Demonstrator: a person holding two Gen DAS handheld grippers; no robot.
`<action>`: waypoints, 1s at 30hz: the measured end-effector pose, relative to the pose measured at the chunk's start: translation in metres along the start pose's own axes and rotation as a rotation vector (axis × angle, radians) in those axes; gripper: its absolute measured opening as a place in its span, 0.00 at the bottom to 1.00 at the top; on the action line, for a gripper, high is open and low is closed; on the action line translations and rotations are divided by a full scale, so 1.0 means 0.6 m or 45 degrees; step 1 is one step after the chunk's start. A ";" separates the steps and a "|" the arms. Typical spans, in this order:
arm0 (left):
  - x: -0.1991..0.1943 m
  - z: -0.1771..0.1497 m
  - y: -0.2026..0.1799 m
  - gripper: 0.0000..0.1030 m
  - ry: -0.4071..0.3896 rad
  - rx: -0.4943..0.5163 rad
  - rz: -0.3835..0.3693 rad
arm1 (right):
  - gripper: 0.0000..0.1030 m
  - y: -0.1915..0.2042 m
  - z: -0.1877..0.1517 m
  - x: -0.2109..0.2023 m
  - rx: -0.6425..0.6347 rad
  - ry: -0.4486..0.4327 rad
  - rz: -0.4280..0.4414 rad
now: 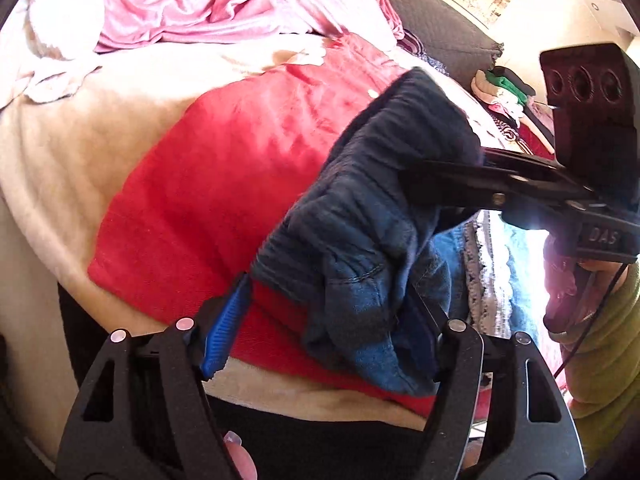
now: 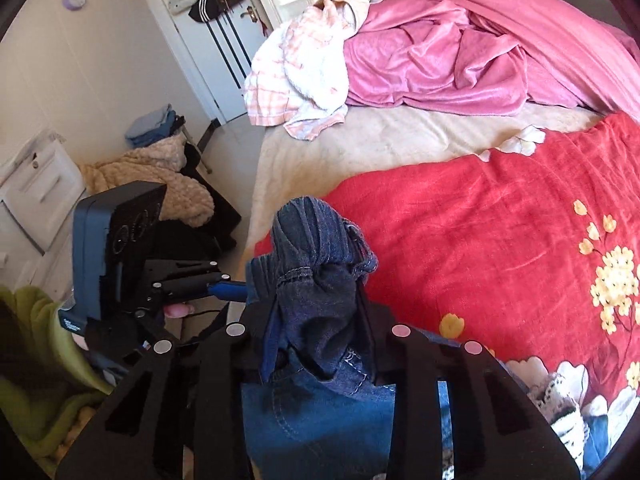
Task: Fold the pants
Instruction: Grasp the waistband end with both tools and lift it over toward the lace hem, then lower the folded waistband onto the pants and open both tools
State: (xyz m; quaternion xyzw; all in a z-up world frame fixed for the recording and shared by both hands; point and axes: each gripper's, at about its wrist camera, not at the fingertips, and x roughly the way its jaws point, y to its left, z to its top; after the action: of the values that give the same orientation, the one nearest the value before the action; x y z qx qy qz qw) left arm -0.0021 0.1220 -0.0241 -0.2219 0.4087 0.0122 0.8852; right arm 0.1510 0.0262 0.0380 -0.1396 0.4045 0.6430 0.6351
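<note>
The pants are dark blue jeans (image 1: 372, 216), bunched and held up above the red blanket (image 1: 224, 184). My right gripper (image 2: 316, 320) is shut on a bunch of the jeans (image 2: 320, 292); in the left wrist view it (image 1: 452, 184) comes in from the right and pinches the cloth. My left gripper (image 1: 320, 320) stands open: its blue-padded left finger (image 1: 224, 332) is bare, and the jeans hang against the right finger. In the right wrist view the left gripper (image 2: 240, 290) touches the jeans from the left.
The bed carries a beige sheet (image 2: 360, 148), a pink blanket (image 2: 460, 60) and a pink-white towel pile (image 2: 304, 76). The red blanket has flowers (image 2: 612, 284). Left of the bed stand a white drawer unit (image 2: 36, 192), a fluffy beige heap (image 2: 160, 176) and a door (image 2: 224, 40).
</note>
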 end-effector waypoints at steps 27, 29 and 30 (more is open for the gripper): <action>-0.025 -0.028 -0.244 0.49 -0.013 0.387 -0.388 | 0.51 -0.086 -0.231 -0.304 0.378 -0.399 -0.333; -0.051 -0.023 -0.228 0.50 -0.083 0.368 -0.335 | 0.54 -0.092 -0.255 -0.322 0.441 -0.425 -0.380; -0.059 -0.020 -0.220 0.51 -0.113 0.359 -0.300 | 0.57 -0.090 -0.263 -0.326 0.454 -0.423 -0.417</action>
State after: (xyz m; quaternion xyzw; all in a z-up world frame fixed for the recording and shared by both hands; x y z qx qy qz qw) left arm -0.0077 0.0039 0.0452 -0.1414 0.3382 -0.1393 0.9199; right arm 0.1789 -0.2286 0.0551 0.0182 0.3737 0.4648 0.8025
